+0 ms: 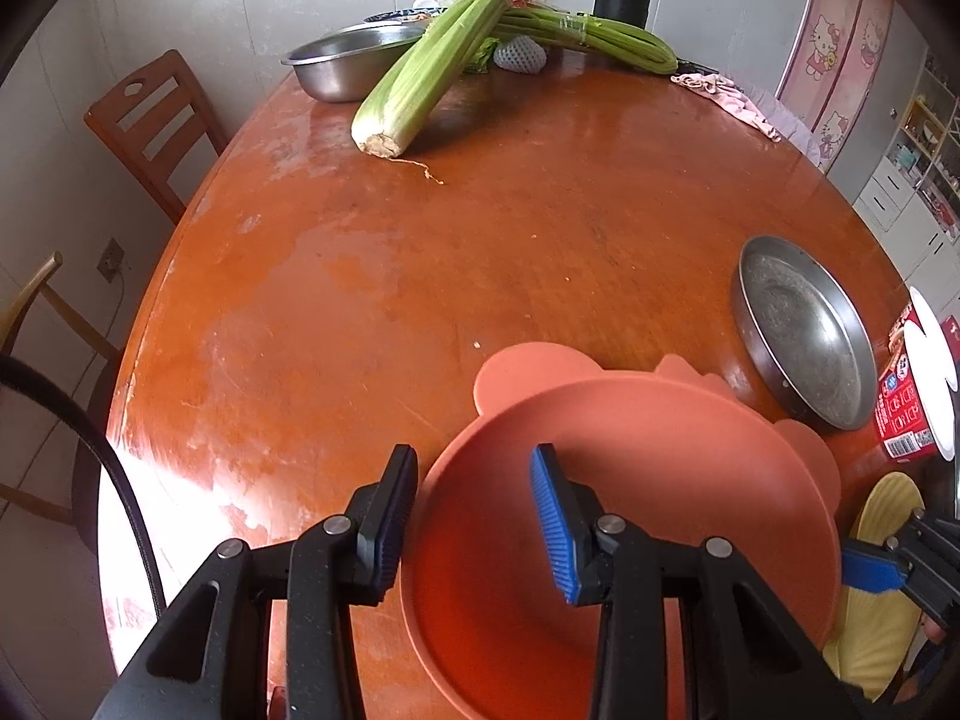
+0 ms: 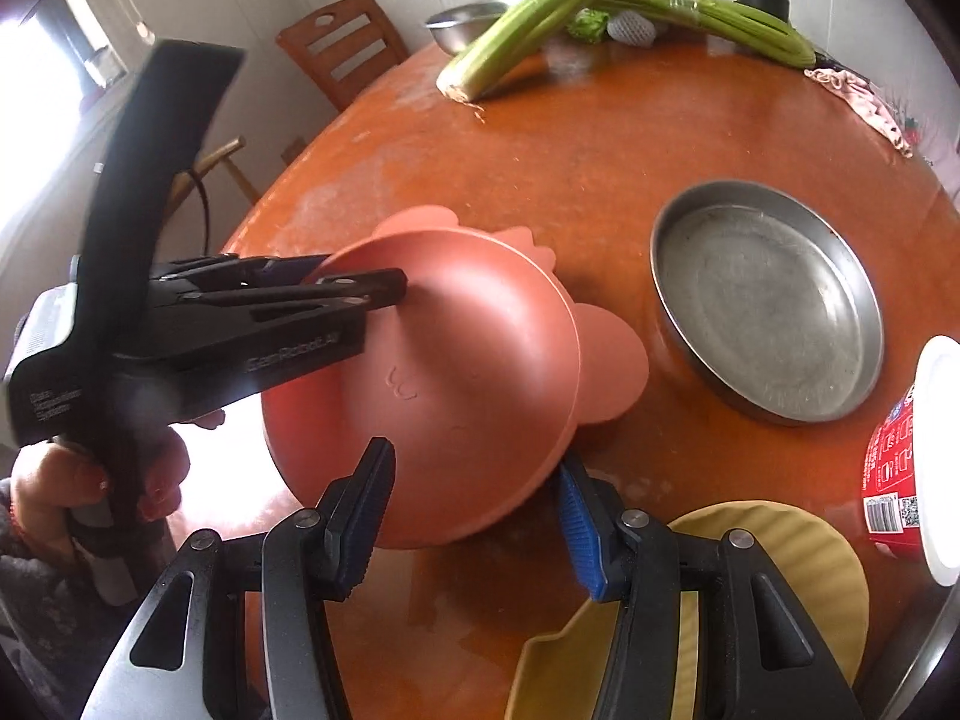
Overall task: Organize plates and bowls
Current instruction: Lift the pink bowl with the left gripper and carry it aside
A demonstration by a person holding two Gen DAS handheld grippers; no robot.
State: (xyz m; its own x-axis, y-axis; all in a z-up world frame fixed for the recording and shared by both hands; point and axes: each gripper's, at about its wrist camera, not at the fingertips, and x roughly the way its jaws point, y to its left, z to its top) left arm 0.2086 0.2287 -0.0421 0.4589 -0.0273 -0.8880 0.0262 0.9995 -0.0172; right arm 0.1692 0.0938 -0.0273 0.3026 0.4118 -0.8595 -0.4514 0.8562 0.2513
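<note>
**Two claws at the terracotta bowl**

From my left wrist: my left claw [image 1: 474, 516] straddles the near rim of the terracotta bowl [image 1: 630, 468], one finger outside the wall, the blue-padded one inside; whether the pads actually press the rim I cannot tell; the bowl sits tilted over a flat terracotta plate with lobed edges [image 1: 528, 369] on the round wooden table [image 1: 372, 252]; a steel pan [image 1: 804, 348] stands just beside them to the right, a yellow ribbed plate [image 1: 888, 510] lower right, where my right claw [image 1: 870, 570] pokes in; celery [image 1: 432, 66] and a steel basin [image 1: 342, 63] lie at the far side.

From my right wrist: my right claw [image 2: 474, 516] hangs released, its fingers either side of the bowl's [image 2: 456, 372] near edge without visibly touching; my left claw [image 2: 384, 291] reaches in from the left onto the bowl's rim, a hand [image 2: 90, 480] on its handle; the yellow plate [image 2: 798, 558] lies under my right finger; the pan [image 2: 768, 300] sits beyond, close to the lobed plate [image 2: 612, 372].
</note>
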